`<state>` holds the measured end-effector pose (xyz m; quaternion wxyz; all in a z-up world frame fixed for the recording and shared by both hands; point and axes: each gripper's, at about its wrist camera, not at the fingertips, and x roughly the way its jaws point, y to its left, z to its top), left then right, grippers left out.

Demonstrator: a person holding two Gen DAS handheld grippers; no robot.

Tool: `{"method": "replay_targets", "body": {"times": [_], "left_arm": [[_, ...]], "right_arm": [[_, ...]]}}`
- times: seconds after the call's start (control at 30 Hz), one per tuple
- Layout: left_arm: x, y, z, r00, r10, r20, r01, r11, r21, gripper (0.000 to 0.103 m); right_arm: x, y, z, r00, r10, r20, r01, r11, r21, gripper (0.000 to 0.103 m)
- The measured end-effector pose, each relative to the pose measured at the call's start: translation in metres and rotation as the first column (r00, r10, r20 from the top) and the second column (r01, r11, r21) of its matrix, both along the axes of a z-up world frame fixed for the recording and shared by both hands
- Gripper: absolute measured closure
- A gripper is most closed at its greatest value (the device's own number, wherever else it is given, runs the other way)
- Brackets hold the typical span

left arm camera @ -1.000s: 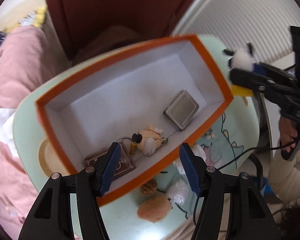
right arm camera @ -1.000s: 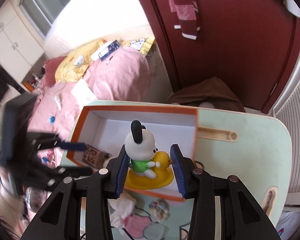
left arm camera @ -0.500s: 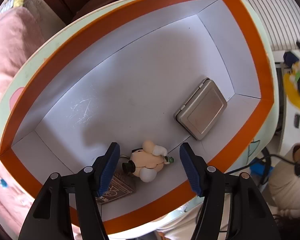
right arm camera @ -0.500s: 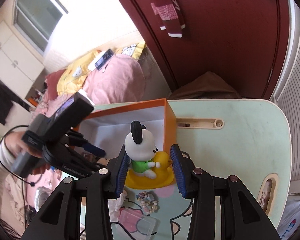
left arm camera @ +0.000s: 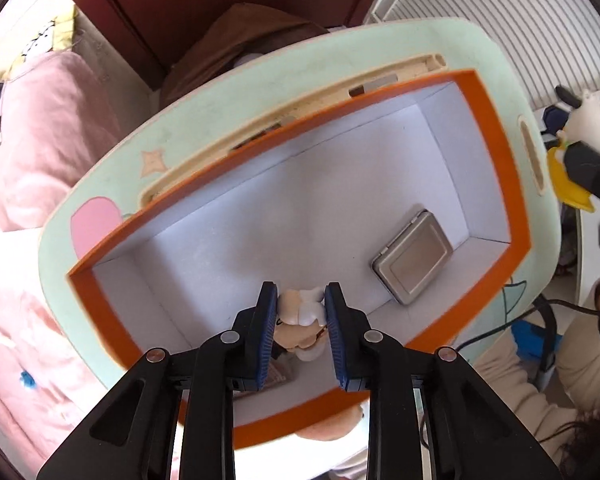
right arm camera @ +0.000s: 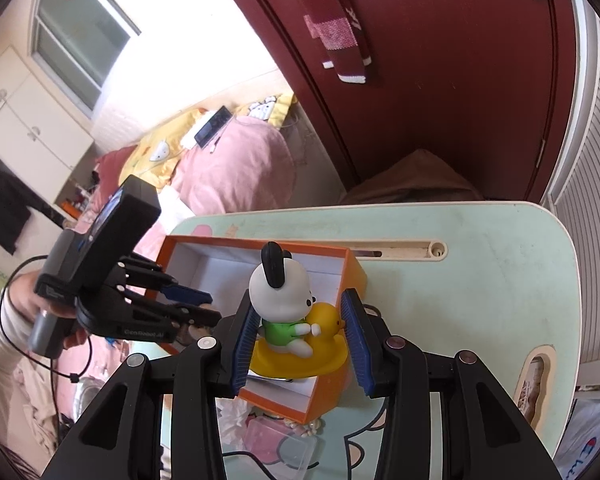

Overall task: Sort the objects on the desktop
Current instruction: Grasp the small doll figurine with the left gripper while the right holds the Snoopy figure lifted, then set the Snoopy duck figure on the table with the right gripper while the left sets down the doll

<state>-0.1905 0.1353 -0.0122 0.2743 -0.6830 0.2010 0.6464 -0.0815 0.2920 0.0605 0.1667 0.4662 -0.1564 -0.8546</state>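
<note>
Surface: mint surface [left arm camera: 260, 92] bearing orange box [left arm camera: 496, 152].
Change: left gripper [left arm camera: 300, 320], earlier released, now clenched on cream figurine [left arm camera: 300, 312].
Axis: figurine's unclear.
Right gripper [right arm camera: 300, 336]: grasping duck-ring toy [right arm camera: 288, 320], upright.

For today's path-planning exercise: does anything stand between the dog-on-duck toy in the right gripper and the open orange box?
Nothing visible does. The dog-on-duck toy sits in the right gripper above the orange box, whose top is open. The left gripper works inside, at the far end.

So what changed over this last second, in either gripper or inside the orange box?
The left gripper came down into the orange box and closed on the small cream figurine that lay loose before. The right gripper stayed clamped on the dog-on-duck toy, and the metal tin kept its spot.
</note>
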Motion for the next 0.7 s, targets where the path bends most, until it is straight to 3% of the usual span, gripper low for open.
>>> {"method": "replay_targets", "body": {"times": [0.13,0.33,0.47,0.7], "left_arm": [[-0.002,-0.006,0.027,0.996,0.026,-0.080,-0.021,0.997,0.069,0.077],[-0.006,-0.016,0.063,0.992,0.063,-0.110,-0.045,0.986,0.157,0.077],[0.015,-0.046,0.094,0.990,0.068,-0.122,-0.041,0.976,0.216,0.077],[0.073,-0.062,0.108,0.990,0.088,-0.115,-0.046,0.944,0.328,0.077]], "right_arm": [[0.001,-0.002,0.002,1.000,0.000,-0.004,0.000,1.000,-0.002,0.063],[0.001,-0.006,0.002,1.000,0.004,-0.002,-0.004,1.000,0.003,0.063],[0.008,-0.010,0.006,1.000,0.013,-0.011,-0.013,1.000,0.008,0.063],[0.036,-0.022,0.013,0.998,0.057,-0.023,-0.057,0.998,0.006,0.063]]}}
